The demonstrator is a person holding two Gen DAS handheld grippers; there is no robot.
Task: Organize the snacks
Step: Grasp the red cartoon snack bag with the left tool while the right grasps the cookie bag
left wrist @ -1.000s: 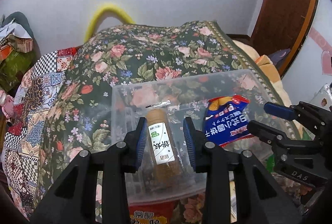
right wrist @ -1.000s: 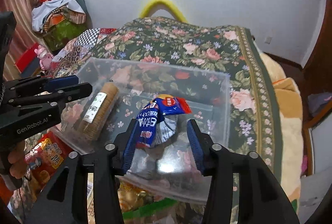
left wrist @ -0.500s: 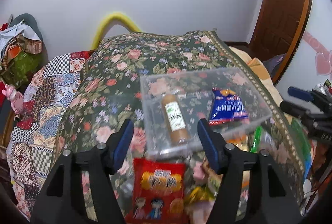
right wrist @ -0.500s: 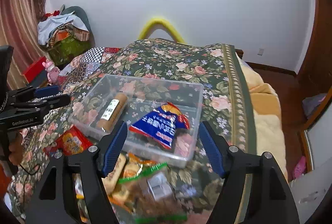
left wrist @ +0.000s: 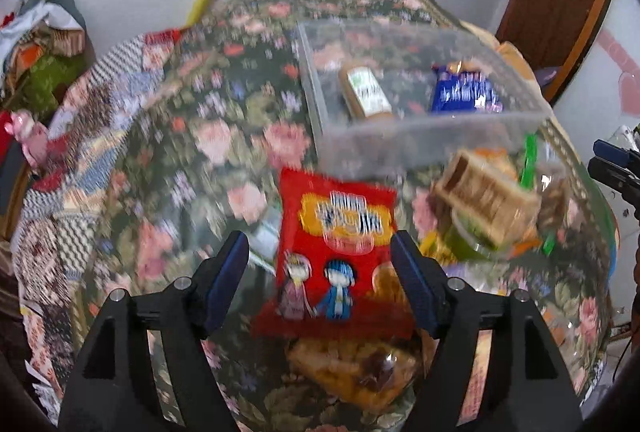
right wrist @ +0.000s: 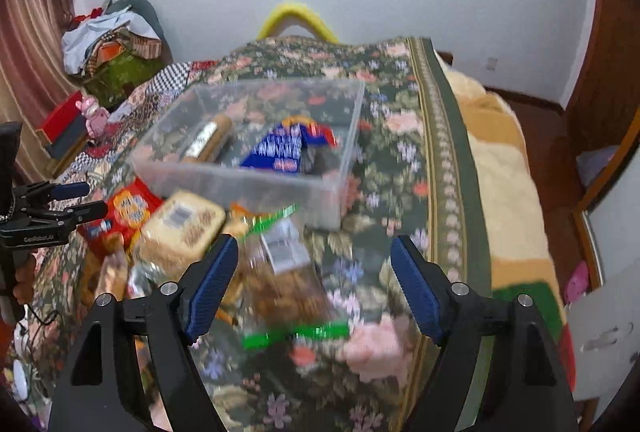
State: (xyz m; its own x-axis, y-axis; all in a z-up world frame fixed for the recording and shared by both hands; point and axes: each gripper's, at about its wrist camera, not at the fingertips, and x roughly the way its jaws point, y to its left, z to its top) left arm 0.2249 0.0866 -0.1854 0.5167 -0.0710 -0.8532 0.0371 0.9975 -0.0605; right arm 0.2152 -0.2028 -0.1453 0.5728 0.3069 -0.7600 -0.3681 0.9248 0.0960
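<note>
A clear plastic bin sits on the floral bedspread and holds a brown biscuit roll and a blue snack bag. In front of it lies a pile of loose snacks. My left gripper is open above a red snack bag. My right gripper is open above a clear bag with green trim. A tan cracker pack lies between the two. Both views are blurred by motion.
The bed's right edge with a yellow blanket drops to the floor. Clothes and a pink toy lie at the left. An orange snack bag lies under the red one.
Both grippers have pulled back from the bin, where they let go of the biscuit roll and blue bag, opened wide, and now hover over the loose snack pile.
</note>
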